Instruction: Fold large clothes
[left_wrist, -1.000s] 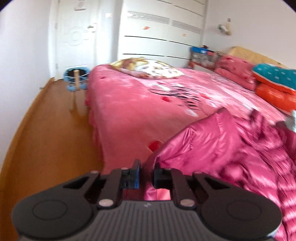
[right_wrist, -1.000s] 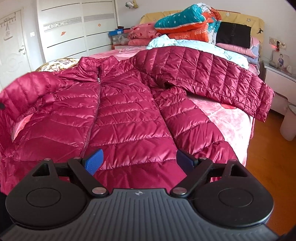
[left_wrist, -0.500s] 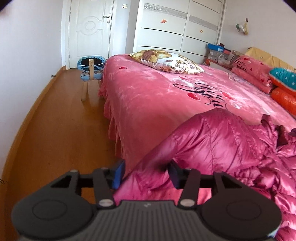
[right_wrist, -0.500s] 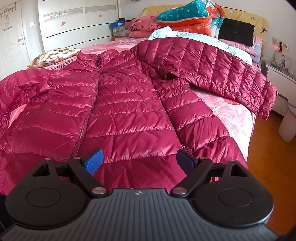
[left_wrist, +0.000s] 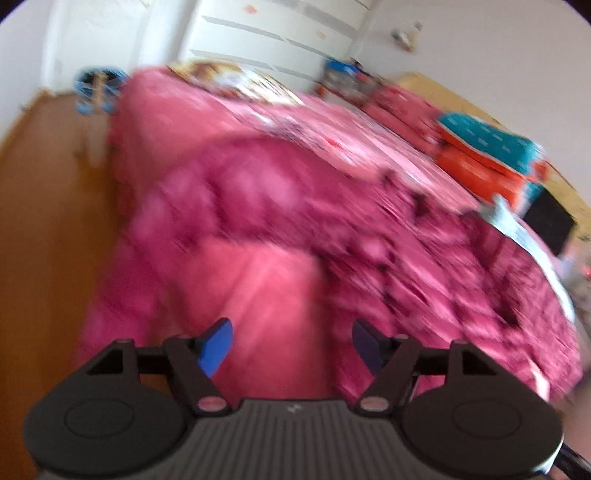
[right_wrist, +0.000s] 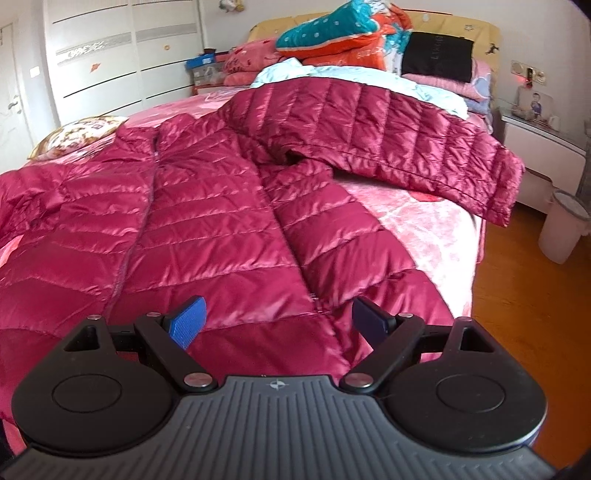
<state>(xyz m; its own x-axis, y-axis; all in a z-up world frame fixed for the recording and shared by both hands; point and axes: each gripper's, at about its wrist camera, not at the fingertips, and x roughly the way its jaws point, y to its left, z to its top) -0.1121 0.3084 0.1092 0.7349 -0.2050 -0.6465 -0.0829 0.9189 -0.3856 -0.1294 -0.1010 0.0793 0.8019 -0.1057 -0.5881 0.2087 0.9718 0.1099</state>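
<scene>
A dark red quilted down jacket (right_wrist: 207, 214) lies front up on the pink bed (right_wrist: 424, 225), zip closed, both sleeves spread outward. The right sleeve (right_wrist: 388, 129) reaches toward the bed's right edge. In the blurred left wrist view the jacket (left_wrist: 332, 221) has its left sleeve draped along the bed's left side. My left gripper (left_wrist: 291, 345) hangs over the pink bedspread, its jaws opening with nothing between them. Over the jacket's hem my right gripper (right_wrist: 279, 319) stands open, its blue pads above the fabric, gripping nothing.
Folded quilts and pillows (right_wrist: 343, 33) are piled at the headboard. A patterned pillow (right_wrist: 74, 134) lies at the far left of the bed. A white bin (right_wrist: 563, 225) and nightstand (right_wrist: 543, 147) stand on the wooden floor at the right. White wardrobes (right_wrist: 103, 55) line the back wall.
My left gripper let go of the jacket's left sleeve, opened wide and swung away over the bedspread. The sleeve now lies on the bed. My right gripper stayed open, edging closer to the hem.
</scene>
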